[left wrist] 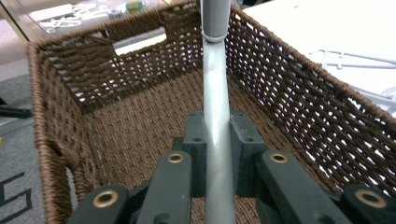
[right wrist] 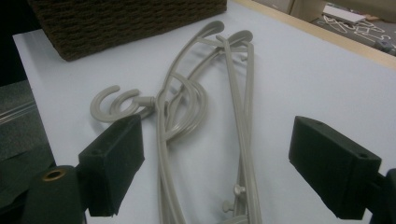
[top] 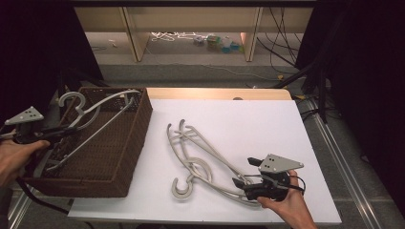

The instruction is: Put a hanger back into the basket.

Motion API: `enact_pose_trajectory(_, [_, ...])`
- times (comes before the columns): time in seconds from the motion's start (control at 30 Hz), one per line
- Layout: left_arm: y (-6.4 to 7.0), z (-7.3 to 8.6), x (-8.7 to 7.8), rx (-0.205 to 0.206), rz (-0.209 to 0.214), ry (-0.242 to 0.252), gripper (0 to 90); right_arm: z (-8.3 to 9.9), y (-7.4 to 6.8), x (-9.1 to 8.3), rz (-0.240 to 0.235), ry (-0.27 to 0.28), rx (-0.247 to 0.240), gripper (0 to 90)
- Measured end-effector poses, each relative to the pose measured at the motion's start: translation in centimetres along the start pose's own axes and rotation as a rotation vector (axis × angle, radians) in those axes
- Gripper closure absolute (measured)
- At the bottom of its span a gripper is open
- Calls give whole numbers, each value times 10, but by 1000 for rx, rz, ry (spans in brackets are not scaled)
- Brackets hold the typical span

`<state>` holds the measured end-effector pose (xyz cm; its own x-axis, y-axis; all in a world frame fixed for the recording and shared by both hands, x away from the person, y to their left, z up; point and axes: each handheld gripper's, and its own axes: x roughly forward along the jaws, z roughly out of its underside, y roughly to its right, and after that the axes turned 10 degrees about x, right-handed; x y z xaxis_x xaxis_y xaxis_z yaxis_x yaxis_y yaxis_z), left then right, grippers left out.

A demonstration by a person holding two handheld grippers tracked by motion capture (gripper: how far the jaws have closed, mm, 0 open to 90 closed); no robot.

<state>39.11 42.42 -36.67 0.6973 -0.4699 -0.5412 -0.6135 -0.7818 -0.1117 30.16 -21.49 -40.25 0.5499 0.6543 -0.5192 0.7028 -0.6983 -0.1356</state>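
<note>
High view overhead; tool views close, low.

Bright even table light, dark surroundings, soft close-up blur

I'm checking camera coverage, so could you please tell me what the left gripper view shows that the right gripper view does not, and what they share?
Left gripper view: the left hand-held gripper shut on a grey hanger, held over the bare woven floor inside the basket.

Right gripper view: the right hand-held gripper, jaws wide apart, over the hangers on the table, whose hooks curl toward the basket's outer wall.

Both: the brown wicker basket, the white tabletop and hangers lying on it.
</note>
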Motion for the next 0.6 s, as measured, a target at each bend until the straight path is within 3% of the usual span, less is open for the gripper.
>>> enact_pose_trajectory(0.03, [0, 0, 0, 0, 0, 0, 790, 0, 0, 0, 0, 0, 0, 189])
enact_pose_trajectory(0.07, [0, 0, 4, 3, -3, -36, 790, 0, 0, 0, 0, 1, 0, 189])
enact_pose_trajectory(0.17, [1, 0, 10, -12, -4, -51, 790, 0, 0, 0, -1, 1, 0, 188])
enact_pose_trajectory(0.2, [0, 1, 12, -22, -1, -66, 789, 0, 0, 0, -3, -3, -1, 188])
enact_pose_trajectory(0.23, [-2, 3, 16, -6, 4, -100, 788, 0, 0, 0, -2, -4, 1, 188])
enact_pose_trajectory(0.37, [-2, 5, 25, -26, 2, -120, 785, 1, 1, 0, 1, 1, 0, 189])
enact_pose_trajectory(0.43, [-3, 5, 32, -7, 3, -162, 785, 1, 1, -1, -1, -6, 1, 188])
enact_pose_trajectory(0.57, [-3, 7, 38, -15, 10, -175, 787, 0, 1, -1, 1, -3, 2, 189])
enact_pose_trajectory(0.6, [-6, 8, 39, 11, 15, -212, 788, 1, 1, -1, 0, -5, 1, 189])
